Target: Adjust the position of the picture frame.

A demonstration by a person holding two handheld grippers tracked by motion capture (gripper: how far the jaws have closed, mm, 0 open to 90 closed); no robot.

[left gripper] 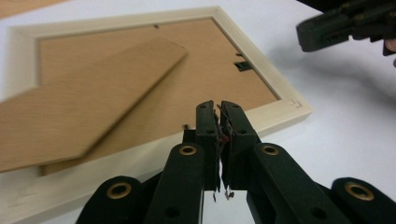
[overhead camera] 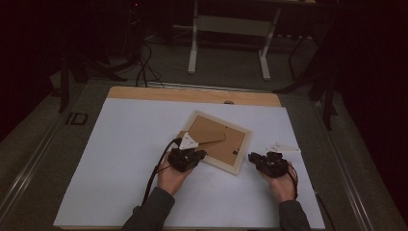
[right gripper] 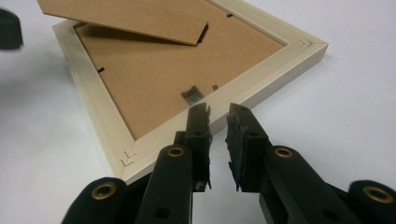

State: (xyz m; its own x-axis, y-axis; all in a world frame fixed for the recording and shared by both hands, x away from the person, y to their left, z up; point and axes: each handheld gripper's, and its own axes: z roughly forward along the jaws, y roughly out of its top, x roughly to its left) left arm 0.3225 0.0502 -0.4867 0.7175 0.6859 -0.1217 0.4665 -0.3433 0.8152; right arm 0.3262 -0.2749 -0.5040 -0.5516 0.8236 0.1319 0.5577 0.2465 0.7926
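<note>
We see the picture frame face-down near the tabletop's near edge, light, rigid, possibly glazed; best gripped by its wooden rim. Left gripper clenched empty; right gripper slightly parted, empty.

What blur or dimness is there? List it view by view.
High view: dim overall, the room behind nearly black, the white table the brightest part. Left gripper view: the frame's brown stand is smeared with blur. Right gripper view: evenly lit, the frame's near corner sharp.
</note>
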